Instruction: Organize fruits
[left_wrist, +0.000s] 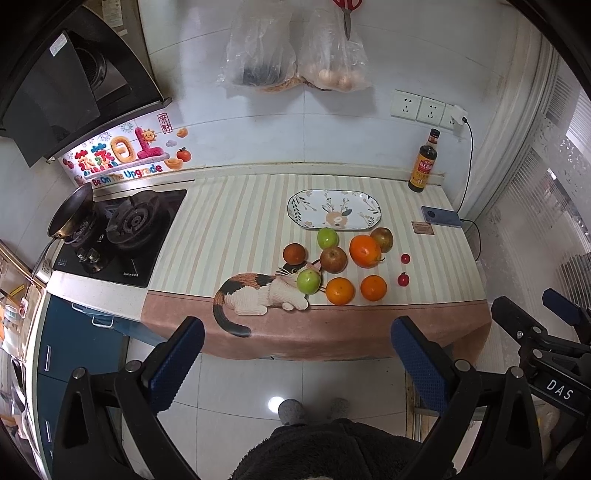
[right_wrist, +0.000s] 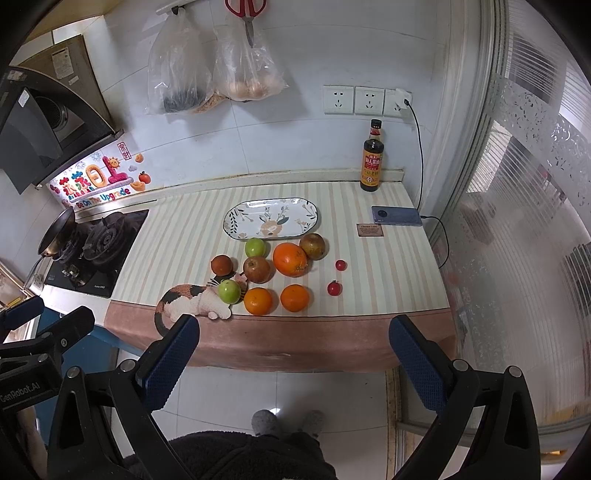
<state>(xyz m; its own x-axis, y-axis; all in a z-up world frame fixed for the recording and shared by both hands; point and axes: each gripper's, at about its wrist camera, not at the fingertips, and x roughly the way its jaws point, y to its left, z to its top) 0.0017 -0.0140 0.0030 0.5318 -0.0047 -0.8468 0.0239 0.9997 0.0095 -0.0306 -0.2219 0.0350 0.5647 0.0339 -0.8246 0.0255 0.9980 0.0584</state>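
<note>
Oranges (right_wrist: 290, 259), apples (right_wrist: 258, 269) and two cherry tomatoes (right_wrist: 334, 288) cluster near the surface's (right_wrist: 177, 236) front edge, just before an empty oval plate (right_wrist: 236, 218). Left hand-held gripper (left_wrist: 295, 360) and right hand-held gripper (right_wrist: 293, 358) hover off that edge, both spread wide, holding nothing.

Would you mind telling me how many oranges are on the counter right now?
3. The large orange sits just in front of the plate. Two smaller ones lie near the cloth's front edge: the left orange and the right orange. None appears hidden.
</note>
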